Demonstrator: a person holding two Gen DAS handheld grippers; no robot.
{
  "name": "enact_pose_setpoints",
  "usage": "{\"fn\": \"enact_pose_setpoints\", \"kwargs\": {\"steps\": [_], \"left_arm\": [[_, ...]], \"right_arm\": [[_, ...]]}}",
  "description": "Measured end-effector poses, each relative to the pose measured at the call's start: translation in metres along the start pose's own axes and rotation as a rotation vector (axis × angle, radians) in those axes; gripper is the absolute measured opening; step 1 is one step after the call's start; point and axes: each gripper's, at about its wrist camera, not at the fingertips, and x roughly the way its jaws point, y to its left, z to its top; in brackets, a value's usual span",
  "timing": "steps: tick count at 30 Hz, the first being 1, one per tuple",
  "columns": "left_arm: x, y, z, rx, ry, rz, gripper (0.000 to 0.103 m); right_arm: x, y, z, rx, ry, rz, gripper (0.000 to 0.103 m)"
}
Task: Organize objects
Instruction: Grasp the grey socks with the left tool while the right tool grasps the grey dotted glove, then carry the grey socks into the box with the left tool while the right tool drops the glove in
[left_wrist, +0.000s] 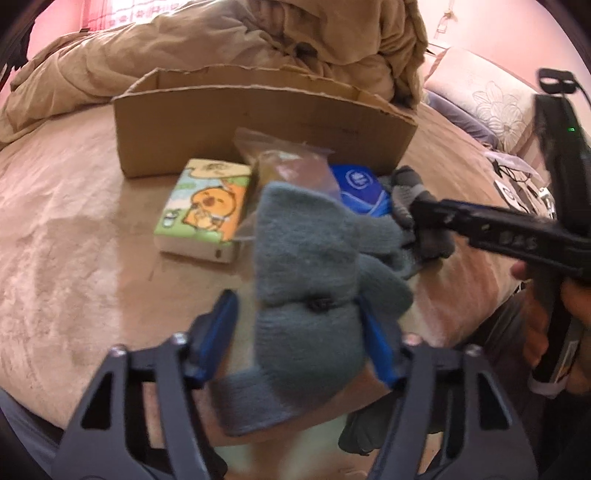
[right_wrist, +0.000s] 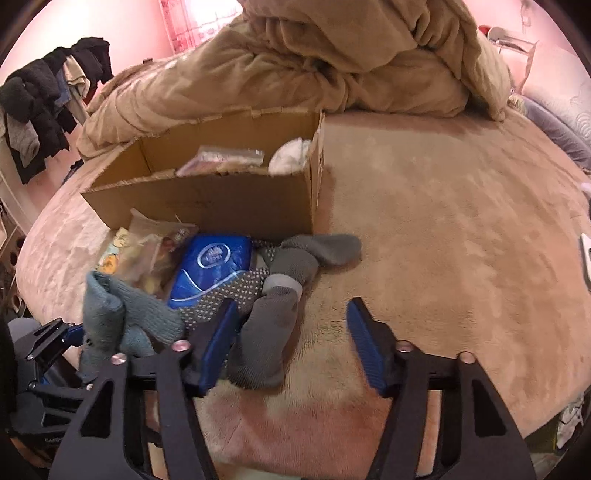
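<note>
A blue-grey knitted sock (left_wrist: 310, 266) lies bunched on the bed between the fingers of my left gripper (left_wrist: 297, 332). The right pad touches it and a gap shows at the left pad, so the gripper is open. My right gripper (right_wrist: 291, 343) is open around a dark grey sock (right_wrist: 266, 339), which rests against its left pad, clear of the right one. Behind lie a grey dotted sock (right_wrist: 236, 291), a blue pack (right_wrist: 214, 266), a clear snack bag (left_wrist: 288, 162) and a cartoon tissue pack (left_wrist: 207, 210). The open cardboard box (right_wrist: 221, 199) stands beyond them.
The box holds a clear bag (right_wrist: 225, 157) and something white (right_wrist: 290, 155). A tan duvet (left_wrist: 221, 44) is piled behind it and a pillow (left_wrist: 487, 96) lies far right. Clothes (right_wrist: 44, 99) hang at the left. Bare bed cover (right_wrist: 443, 221) spreads to the right.
</note>
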Motion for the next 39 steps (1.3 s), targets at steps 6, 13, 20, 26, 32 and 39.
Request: {"fn": "enact_pose_setpoints", "kwargs": {"steps": [6, 13, 20, 26, 32, 39], "left_arm": [[-0.007, -0.009, 0.0, 0.019, -0.018, -0.009, 0.045], [-0.039, -0.015, 0.002, 0.032, -0.066, -0.015, 0.044], [-0.083, -0.013, 0.011, 0.028, -0.137, -0.015, 0.044], [-0.109, -0.004, 0.025, 0.019, -0.19, 0.001, 0.044], [-0.132, 0.006, 0.049, -0.005, -0.222, 0.043, 0.044], [-0.162, 0.019, 0.072, 0.003, -0.304, 0.047, 0.044]], "right_arm": [[0.006, 0.006, -0.007, -0.032, 0.016, 0.039, 0.022], [-0.017, 0.005, -0.007, -0.036, -0.027, 0.022, 0.018], [-0.055, 0.014, -0.002, -0.046, -0.088, 0.016, 0.018], [-0.093, 0.024, 0.007, -0.068, -0.153, 0.019, 0.018], [-0.123, 0.036, 0.019, -0.099, -0.209, 0.02, 0.018], [-0.148, 0.051, 0.04, -0.132, -0.275, 0.027, 0.018]]}}
